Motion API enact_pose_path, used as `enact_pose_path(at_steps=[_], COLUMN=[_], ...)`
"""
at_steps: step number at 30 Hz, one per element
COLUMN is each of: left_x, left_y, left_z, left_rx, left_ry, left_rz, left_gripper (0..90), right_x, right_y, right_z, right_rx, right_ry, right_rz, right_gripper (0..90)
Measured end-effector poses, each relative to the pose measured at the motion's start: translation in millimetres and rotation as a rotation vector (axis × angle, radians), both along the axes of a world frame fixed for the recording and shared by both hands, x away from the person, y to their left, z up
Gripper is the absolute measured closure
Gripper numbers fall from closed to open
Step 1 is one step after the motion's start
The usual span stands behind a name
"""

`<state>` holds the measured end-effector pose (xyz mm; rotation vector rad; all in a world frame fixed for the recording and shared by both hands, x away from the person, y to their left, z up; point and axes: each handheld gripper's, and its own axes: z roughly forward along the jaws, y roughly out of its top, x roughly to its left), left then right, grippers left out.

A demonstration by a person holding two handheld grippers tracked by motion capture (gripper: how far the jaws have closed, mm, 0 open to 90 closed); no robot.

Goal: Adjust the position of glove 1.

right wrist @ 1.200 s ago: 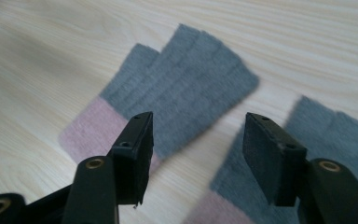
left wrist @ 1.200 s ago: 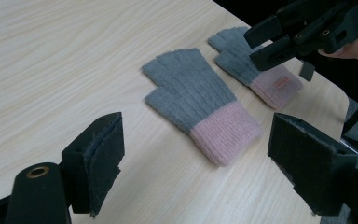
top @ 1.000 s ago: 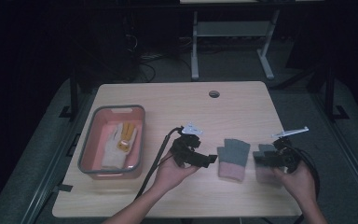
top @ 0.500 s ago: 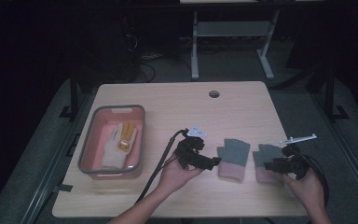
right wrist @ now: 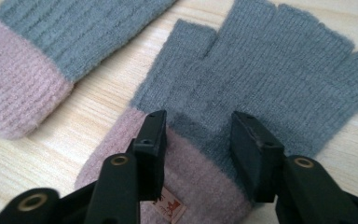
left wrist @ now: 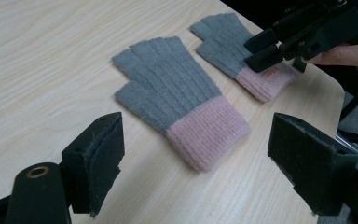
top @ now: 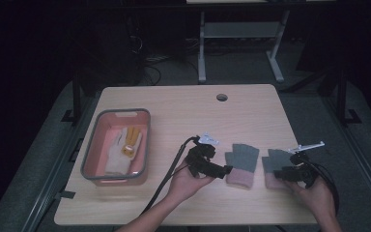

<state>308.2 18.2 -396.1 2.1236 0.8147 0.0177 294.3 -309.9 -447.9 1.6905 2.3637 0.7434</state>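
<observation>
The right gripper (right wrist: 198, 140) is closing its jaws over the right glove (right wrist: 270, 79), not yet pinching it. The left gripper (left wrist: 196, 163) is hovering released before the left glove (left wrist: 177, 98) on the tabletop (left wrist: 37, 56).

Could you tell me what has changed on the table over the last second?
The right gripper has sunk onto the right glove, and its fingers have just been closing; they now straddle the knit by the pink cuff, not yet pinching it. The left gripper stays open short of the left glove. Both gloves and the pink bin lie as before.
</observation>
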Motion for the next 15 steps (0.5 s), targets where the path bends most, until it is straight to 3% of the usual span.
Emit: enact_pose_path(at_steps=[4, 9, 15], left_x=[-1.0, -1.1, 0.4], left_y=[0.2, 1.3, 3.1], left_z=[-0.5, 0.2, -0.1], left_rx=[0.007, -0.002, 0.007], left_ry=[-0.002, -0.003, -0.004], left_rz=[-0.008, 0.003, 0.006], left_gripper=[18.8, 18.8, 18.9], right_x=[-2.9, -2.7, -1.3], right_y=[-3.6, -3.1, -3.6], right_z=[-2.7, -2.5, -0.8], right_rx=[0.036, 0.042, 0.047], right_ry=[-0.020, -0.017, -0.011], right_rz=[-0.014, -0.024, -0.031], right_gripper=[64.2, 77.1, 81.6])
